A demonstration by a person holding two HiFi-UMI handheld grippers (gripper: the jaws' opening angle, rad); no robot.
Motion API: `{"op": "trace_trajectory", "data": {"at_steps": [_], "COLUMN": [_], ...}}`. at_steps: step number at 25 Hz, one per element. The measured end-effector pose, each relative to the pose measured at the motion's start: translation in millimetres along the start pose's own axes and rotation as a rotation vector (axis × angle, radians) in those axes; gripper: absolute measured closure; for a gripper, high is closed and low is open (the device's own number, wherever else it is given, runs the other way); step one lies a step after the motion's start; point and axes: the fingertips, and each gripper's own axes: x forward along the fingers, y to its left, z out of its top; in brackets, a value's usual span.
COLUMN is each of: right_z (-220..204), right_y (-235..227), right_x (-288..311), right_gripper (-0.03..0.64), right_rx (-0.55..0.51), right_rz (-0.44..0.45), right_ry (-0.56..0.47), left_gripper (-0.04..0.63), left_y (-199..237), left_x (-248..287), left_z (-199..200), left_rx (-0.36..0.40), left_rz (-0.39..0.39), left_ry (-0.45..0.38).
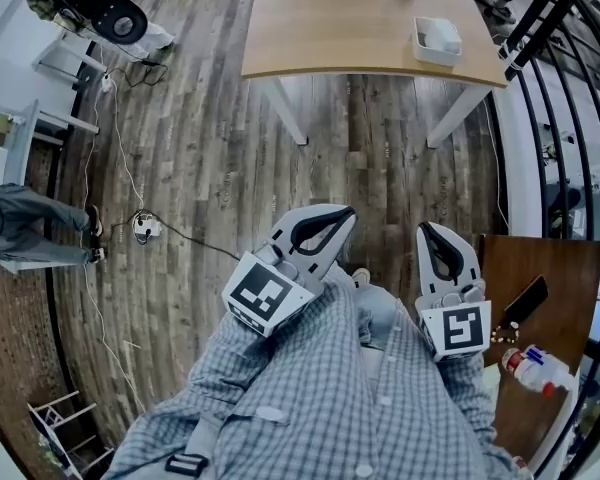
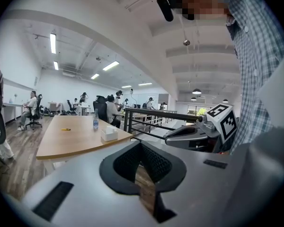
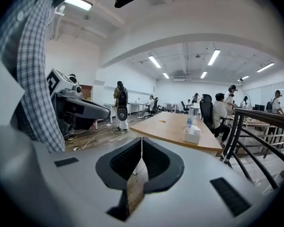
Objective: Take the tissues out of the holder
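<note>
A grey plank floor [image 1: 210, 168] is seen in an open office. Well ahead, a wooden counter [image 1: 360, 28] carries the white tissue holder [image 1: 437, 40] near its right edge. The left gripper [image 1: 327, 223] and right gripper [image 1: 432, 236] are held far from it, each with jaws pressed together on nothing.

Open-plan office with a wood-plank floor [image 1: 210, 158]
A long wooden table [image 1: 360, 28] stands ahead, a black railing [image 1: 540, 28] beside it, strip lights [image 3: 213, 56] lit overhead.
</note>
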Motion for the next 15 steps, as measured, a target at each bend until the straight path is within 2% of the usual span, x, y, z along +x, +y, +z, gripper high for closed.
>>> {"op": "trace_trajectory", "data": {"at_steps": [4, 8, 15], "right_z": [-2, -18, -18], "right_y": [-6, -12, -22], "right_x": [-7, -15, -25], "right_gripper": [0.600, 0.600, 0.600], "right_rx": [-0.015, -0.036, -0.048], "right_rz": [0.000, -0.006, -0.008], "right_ry": [-0.014, 0.028, 0.020], "left_gripper": [0.595, 0.594, 0.595], "left_y": [-13, -20, -28], "left_x": [0, -1, 2], "left_z": [1, -3, 0], "left_rx": [0.001, 0.003, 0.013], "left_rz": [0.008, 0.019, 0.032], "left_ry": [-0.018, -0.029, -0.035]}}
